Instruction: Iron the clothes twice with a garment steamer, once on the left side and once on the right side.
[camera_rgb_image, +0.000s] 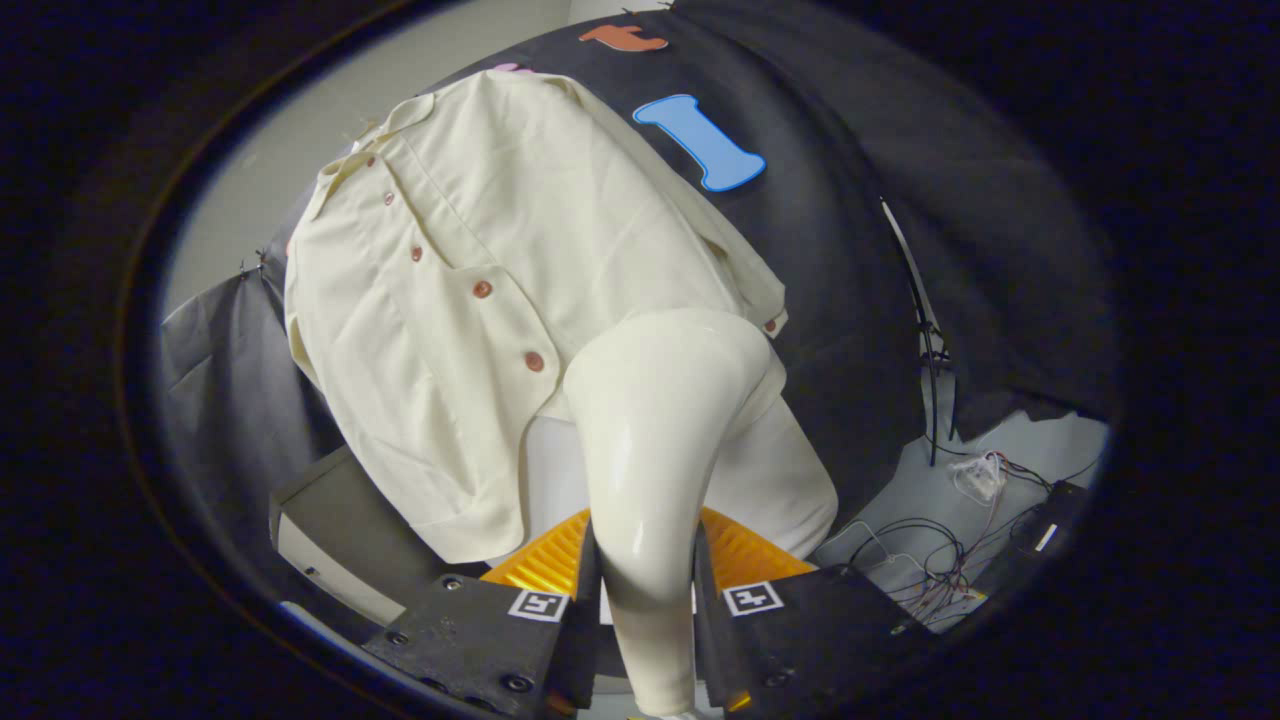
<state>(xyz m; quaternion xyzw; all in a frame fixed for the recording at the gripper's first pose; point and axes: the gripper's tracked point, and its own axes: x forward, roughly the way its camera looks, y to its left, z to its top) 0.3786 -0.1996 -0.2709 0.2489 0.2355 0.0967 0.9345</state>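
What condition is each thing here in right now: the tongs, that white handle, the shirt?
tongs: shut on the steamer, one finger pressing each side of its handle.
steamer: held, its head against the shirt's lower front.
shirt: hanging, buttoned up, lightly creased.
cables: loose on the floor.

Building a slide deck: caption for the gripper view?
Gripper shut on white steamer handle, steamer head against cream buttoned shirt.
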